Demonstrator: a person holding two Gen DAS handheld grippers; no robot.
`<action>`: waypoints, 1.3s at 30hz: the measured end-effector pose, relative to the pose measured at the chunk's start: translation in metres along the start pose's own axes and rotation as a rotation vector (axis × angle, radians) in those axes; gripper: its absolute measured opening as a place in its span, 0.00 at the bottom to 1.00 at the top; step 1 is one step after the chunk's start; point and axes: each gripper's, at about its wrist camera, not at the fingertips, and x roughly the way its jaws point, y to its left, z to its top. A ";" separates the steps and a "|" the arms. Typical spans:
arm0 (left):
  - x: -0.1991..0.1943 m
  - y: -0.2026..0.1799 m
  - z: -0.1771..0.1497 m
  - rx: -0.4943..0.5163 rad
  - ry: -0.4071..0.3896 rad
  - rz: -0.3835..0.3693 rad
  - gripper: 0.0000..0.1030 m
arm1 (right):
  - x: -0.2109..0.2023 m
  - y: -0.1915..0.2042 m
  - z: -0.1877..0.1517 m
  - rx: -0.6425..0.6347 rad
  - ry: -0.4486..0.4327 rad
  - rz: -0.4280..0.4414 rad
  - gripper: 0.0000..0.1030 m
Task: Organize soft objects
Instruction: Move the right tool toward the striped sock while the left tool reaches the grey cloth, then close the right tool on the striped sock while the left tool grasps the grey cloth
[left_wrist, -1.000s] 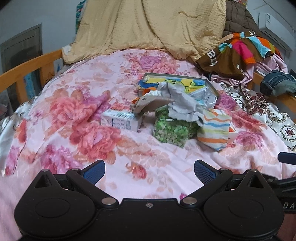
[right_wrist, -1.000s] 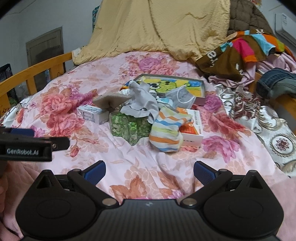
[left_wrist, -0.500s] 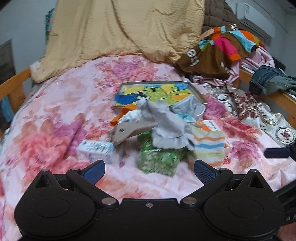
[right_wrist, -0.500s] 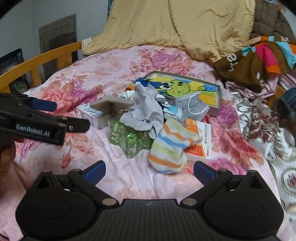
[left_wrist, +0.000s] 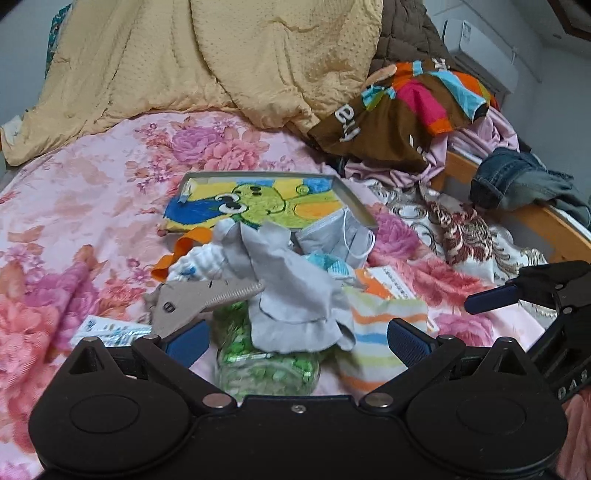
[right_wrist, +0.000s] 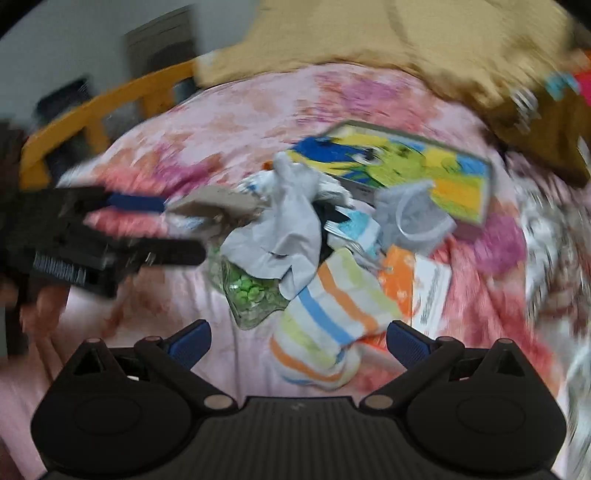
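Observation:
A heap of small items lies mid-bed. A grey cloth (left_wrist: 291, 291) (right_wrist: 284, 229) drapes over a clear bag of green bits (left_wrist: 266, 365) (right_wrist: 251, 291). A striped sock (left_wrist: 384, 343) (right_wrist: 328, 325) lies to its right, a grey face mask (left_wrist: 340, 236) (right_wrist: 410, 218) behind. My left gripper (left_wrist: 297, 338) is open, its jaws either side of the cloth and bag. My right gripper (right_wrist: 297, 338) is open just before the sock, and it also shows in the left wrist view (left_wrist: 517, 291). The right wrist view is blurred.
A colourful picture box (left_wrist: 258, 199), an orange-white carton (left_wrist: 391, 288), a small white box (left_wrist: 110, 328) and a tan cardboard piece (left_wrist: 199, 299) sit in the heap. A yellow blanket (left_wrist: 221, 55), clothes (left_wrist: 406, 110) and jeans (left_wrist: 517, 181) lie behind and right. A wooden rail (right_wrist: 96, 110) edges the bed.
Both grippers have moved forward and closer to the heap. The left one now straddles the cloth and bag; the right one has come down toward the striped sock. Both stay open.

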 end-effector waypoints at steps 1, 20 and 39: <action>0.003 0.002 0.000 0.002 -0.011 -0.017 0.98 | 0.003 0.002 -0.001 -0.061 -0.008 -0.020 1.00; 0.076 -0.012 -0.001 0.098 -0.027 -0.101 0.92 | 0.049 0.012 -0.016 -0.315 -0.018 -0.150 0.99; 0.099 0.004 0.002 -0.014 0.011 -0.083 0.81 | 0.079 0.027 -0.021 -0.390 0.039 -0.213 0.81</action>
